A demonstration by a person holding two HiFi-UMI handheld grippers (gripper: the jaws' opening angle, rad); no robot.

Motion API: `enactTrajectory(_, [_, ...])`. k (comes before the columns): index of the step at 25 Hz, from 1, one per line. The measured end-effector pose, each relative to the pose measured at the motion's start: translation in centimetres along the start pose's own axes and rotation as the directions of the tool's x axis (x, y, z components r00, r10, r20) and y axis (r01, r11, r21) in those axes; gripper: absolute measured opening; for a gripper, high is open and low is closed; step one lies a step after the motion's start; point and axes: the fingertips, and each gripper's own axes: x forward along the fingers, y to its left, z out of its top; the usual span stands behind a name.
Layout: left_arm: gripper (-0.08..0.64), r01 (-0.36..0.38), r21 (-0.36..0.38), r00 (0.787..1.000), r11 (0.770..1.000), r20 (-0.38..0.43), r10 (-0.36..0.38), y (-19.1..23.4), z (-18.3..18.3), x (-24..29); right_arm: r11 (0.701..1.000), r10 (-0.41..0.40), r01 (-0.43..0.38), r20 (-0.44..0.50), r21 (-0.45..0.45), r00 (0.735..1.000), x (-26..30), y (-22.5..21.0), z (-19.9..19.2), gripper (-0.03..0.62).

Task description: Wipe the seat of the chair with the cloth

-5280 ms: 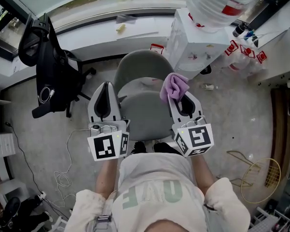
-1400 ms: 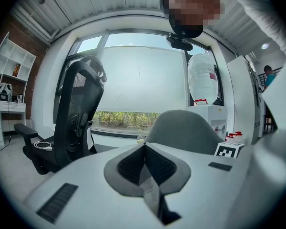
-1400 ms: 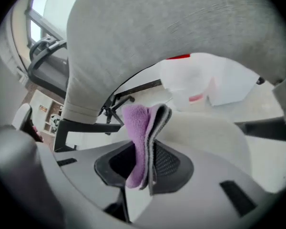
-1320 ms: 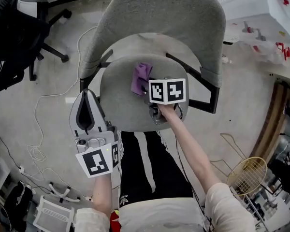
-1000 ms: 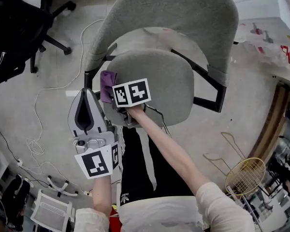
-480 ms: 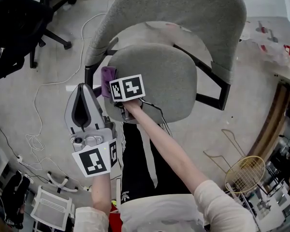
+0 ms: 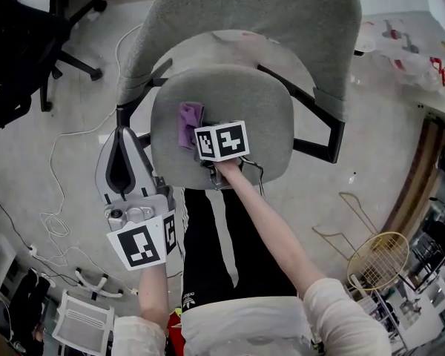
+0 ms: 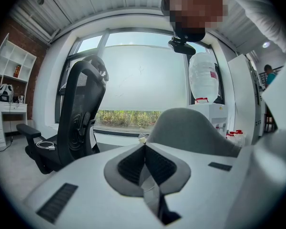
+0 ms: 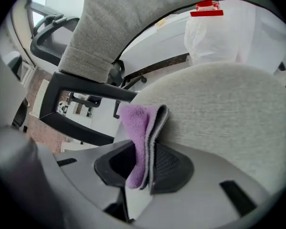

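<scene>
The grey chair's round seat (image 7: 263, 121) fills the middle of the head view, its backrest (image 7: 245, 13) beyond it. A purple cloth (image 7: 189, 123) lies pressed on the seat's left half, and my right gripper (image 7: 199, 133) is shut on it. In the right gripper view the folded cloth (image 9: 140, 137) sticks out from between the jaws against the seat fabric (image 9: 224, 113). My left gripper (image 7: 122, 139) hangs shut and empty, left of the seat and off it; in its own view the jaws (image 8: 144, 149) meet with nothing between them.
A black office chair (image 7: 18, 43) stands at the far left, with white cables (image 7: 55, 221) trailing over the concrete floor. A black armrest frame (image 7: 315, 143) juts from the seat's right side. A gold wire basket (image 7: 374, 262) lies at the lower right. The person's dark trousers (image 7: 222, 251) are just below the seat.
Over the last second the right gripper dragged the cloth from the seat's left edge rightward toward its middle. Earlier it had swept from the middle to the left. The left gripper stayed beside the seat.
</scene>
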Motion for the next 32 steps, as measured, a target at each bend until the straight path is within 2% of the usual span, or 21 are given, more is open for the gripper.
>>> enactTrajectory(6, [0.012,0.02,0.004,1.0,1.0,0.0,-0.02,-1.1,0.1,0.3,0.996,-0.086,0.086,0.015,0.033,0.996,-4.1,-6.1,-1.0,0.095])
enactTrajectory(12, [0.012,0.046,0.012,0.999,0.999,0.004,-0.046,-2.5,0.5,0.7,0.981,-0.189,0.188,0.024,0.046,0.982,-7.8,-10.9,-1.8,0.095])
enactTrajectory(15, [0.012,0.056,0.017,0.998,0.998,0.004,-0.056,-2.8,0.5,0.8,0.965,-0.26,0.259,0.025,0.049,0.965,-9.6,-13.4,-2.2,0.095])
enactTrajectory(18, [0.012,0.063,0.022,0.998,0.998,-0.002,-0.063,-3.1,0.4,0.9,0.943,-0.323,0.32,0.023,0.089,0.946,-11.5,-15.8,-2.6,0.095])
enactTrajectory(22, [0.012,0.078,0.022,0.997,0.997,-0.008,-0.078,-3.8,0.3,1.1,0.907,-0.412,0.409,0.017,0.098,0.911,-13.6,-18.3,-3.1,0.095])
enactTrajectory(26, [0.012,0.088,0.025,0.996,0.996,-0.011,-0.087,-4.2,0.3,1.3,0.895,-0.434,0.43,0.008,0.123,0.901,-14.6,-19.6,-3.3,0.095])
enactTrajectory(32, [0.012,0.08,0.034,0.997,0.996,-0.008,-0.08,-3.8,0.4,1.7,0.866,-0.49,0.487,-0.006,0.113,0.872,-15.8,-21.1,-3.5,0.095])
